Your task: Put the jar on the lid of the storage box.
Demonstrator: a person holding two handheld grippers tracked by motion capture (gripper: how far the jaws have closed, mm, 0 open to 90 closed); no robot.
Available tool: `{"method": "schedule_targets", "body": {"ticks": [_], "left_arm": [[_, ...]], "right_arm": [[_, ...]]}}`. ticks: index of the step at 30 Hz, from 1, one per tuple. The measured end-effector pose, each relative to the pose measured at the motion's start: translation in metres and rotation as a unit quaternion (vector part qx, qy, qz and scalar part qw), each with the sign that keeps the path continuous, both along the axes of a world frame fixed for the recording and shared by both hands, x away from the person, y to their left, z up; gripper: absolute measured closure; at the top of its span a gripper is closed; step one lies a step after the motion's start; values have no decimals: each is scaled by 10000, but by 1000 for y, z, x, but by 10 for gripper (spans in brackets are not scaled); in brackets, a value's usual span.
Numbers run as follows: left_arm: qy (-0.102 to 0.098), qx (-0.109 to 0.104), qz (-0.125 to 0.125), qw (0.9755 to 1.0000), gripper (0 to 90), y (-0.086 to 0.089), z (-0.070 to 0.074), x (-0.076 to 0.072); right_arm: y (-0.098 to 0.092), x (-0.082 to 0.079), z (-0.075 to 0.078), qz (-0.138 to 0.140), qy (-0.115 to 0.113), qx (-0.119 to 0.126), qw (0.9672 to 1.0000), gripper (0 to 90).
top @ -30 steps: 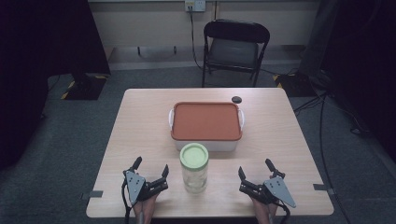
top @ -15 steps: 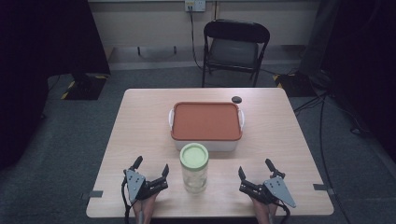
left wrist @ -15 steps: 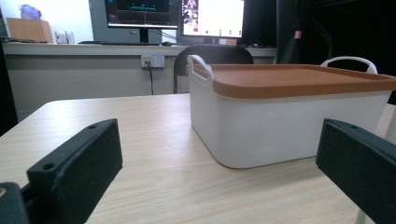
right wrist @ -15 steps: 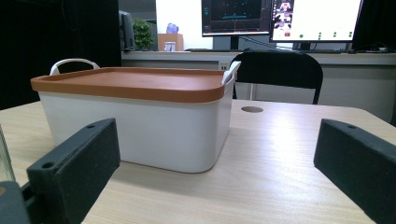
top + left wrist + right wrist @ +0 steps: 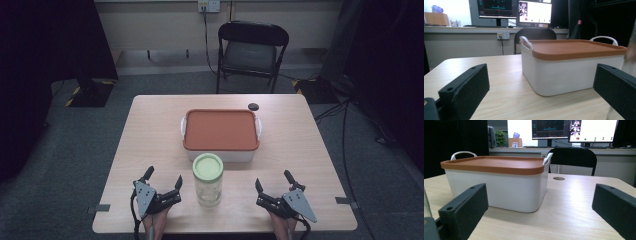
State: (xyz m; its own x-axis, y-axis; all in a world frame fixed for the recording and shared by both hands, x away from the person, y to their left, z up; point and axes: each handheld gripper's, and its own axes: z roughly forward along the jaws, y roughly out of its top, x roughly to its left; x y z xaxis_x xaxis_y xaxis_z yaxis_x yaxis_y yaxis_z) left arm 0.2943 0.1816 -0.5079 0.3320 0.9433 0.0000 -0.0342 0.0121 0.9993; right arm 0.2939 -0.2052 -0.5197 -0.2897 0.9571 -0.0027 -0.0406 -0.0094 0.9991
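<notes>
Though blurred, jar at frame edge.

Nothing legible anywhere; the monitors' on-screen writing is too small to read.

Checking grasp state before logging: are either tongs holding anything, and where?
Nothing held. Left tongs and right tongs both stand open and empty on either side of the jar, apart from it.
</notes>
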Motion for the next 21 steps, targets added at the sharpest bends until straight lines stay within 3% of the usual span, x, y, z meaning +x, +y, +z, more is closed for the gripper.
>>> {"method": "schedule_targets", "body": {"ticks": [5,8,15,18,21], "left_arm": [[-6,-6,-27,10000,0,0,2,-4],[75,-182,-89,9998,0,2,4,-6],[-4,-206,-126,9997,0,2,10,-11],[56,-308,-306,9990,0,1,12,-11],[65,-228,-342,9991,0,-2,14,-12]], "right_arm": [[0,0,0,3,1,1,10000,0],[0,0,0,5,1,2,10000,0],[0,0,0,3,1,1,10000,0],[0,0,0,3,1,0,10000,0],[0,0,0,3,2,-1,10000,0]]}}
